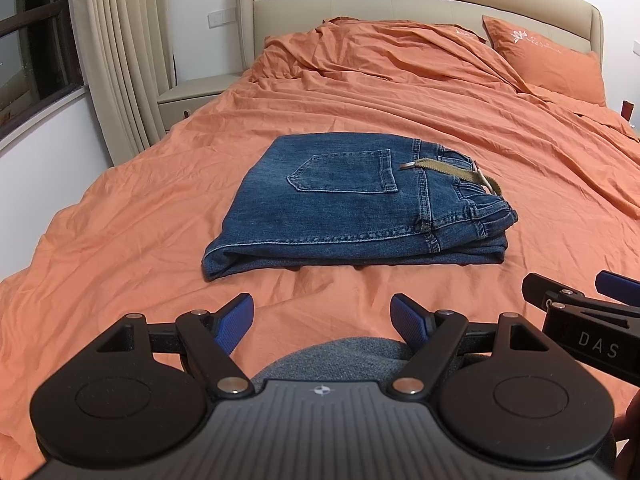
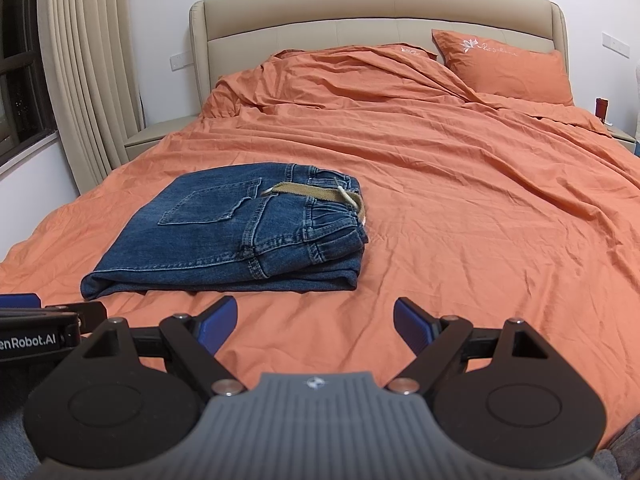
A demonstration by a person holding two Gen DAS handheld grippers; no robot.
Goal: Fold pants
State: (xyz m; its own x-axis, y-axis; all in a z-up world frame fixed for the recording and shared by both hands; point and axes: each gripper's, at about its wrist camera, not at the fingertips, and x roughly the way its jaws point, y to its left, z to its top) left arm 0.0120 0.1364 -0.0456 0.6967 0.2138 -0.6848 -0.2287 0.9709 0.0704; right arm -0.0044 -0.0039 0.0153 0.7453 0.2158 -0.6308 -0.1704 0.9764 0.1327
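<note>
Currently left tool [image 1: 322,322] hangs above the bed's near edge, blue pads spread apart, gripping nothing. Folded pants [image 1: 352,206] lie mid-bed [image 1: 460,128], back pocket up, tan belt [image 1: 452,170] at the waistband. Right tool [image 2: 316,326] likewise spread, empty, near the pants.

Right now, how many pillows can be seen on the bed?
1: an orange pillow against the headboard at the bed's far right corner. The rumpled duvet may hide another.

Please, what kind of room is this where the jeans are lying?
Most likely a home bedroom: the folded jeans lie on a bed with an orange sheet, a padded headboard, a matching pillow and a nightstand.
</note>
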